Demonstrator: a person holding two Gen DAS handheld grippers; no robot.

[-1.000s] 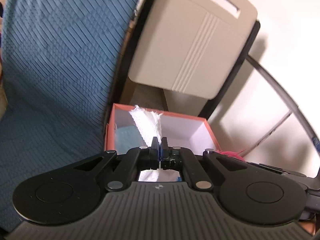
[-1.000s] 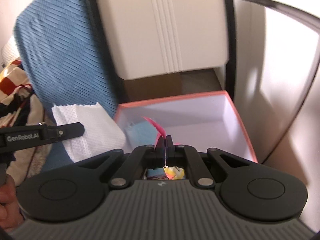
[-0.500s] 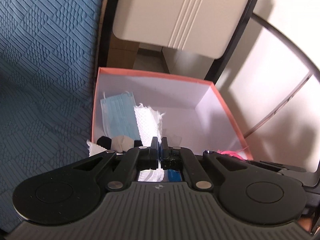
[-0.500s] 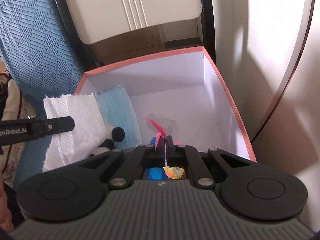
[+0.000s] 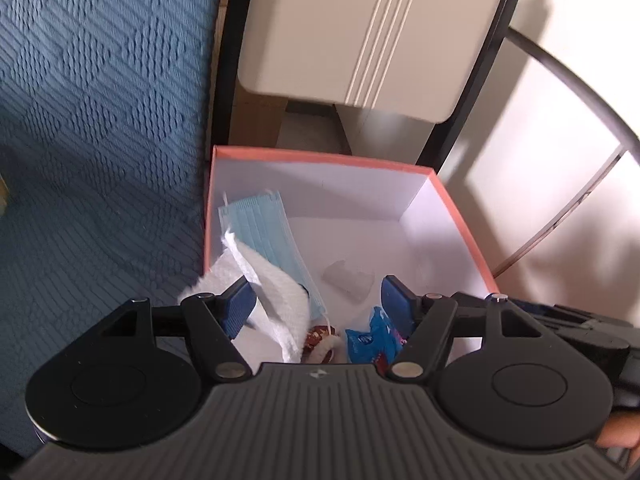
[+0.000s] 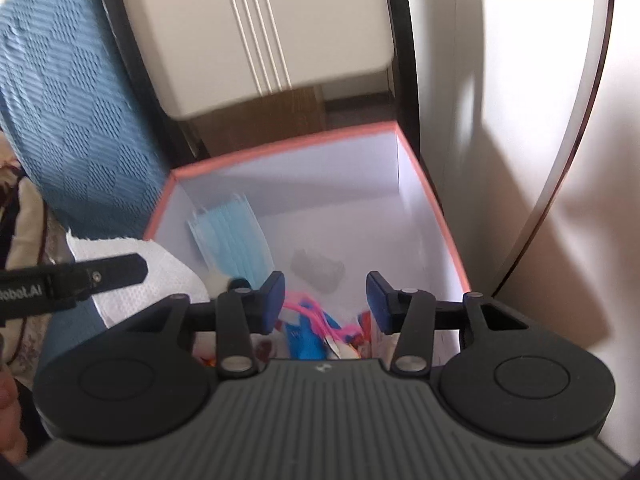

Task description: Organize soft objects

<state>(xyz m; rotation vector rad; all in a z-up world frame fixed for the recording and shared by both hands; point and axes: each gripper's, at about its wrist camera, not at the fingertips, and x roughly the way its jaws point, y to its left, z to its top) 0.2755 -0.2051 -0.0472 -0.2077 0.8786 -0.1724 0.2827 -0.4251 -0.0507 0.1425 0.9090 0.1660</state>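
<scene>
A: Where is the left gripper (image 5: 318, 300)?

B: Above the near end of the pink-rimmed box (image 5: 456, 216), with its jaws opening and already wide. The white paper towel (image 5: 276, 292) hangs loose between them, draped over the box's left near corner; no pad presses on it.

A: And the right gripper (image 6: 326, 298)?

B: Also over the near end of the box (image 6: 440, 216), jaws opening, a moderate gap so far. Below that gap a pink cord (image 6: 308, 312) lies on the box's contents, free of the pads.

A: What else is in the box?

B: A blue face mask (image 5: 260, 232) lies along its left wall, its lower edge under the towel. Near the box's front are a blue wrapper (image 5: 368, 340) and a small brown-and-white item (image 5: 320, 340) I cannot identify. A pale translucent scrap (image 5: 346, 280) sits around the middle of the floor.

A: Surroundings?

B: A blue textured cover (image 5: 100, 140) runs along the box's left side, and a beige panel (image 5: 360, 32) stands beyond its far wall. In the right wrist view, part of the left gripper crosses over the towel (image 6: 160, 272) left of the box.
</scene>
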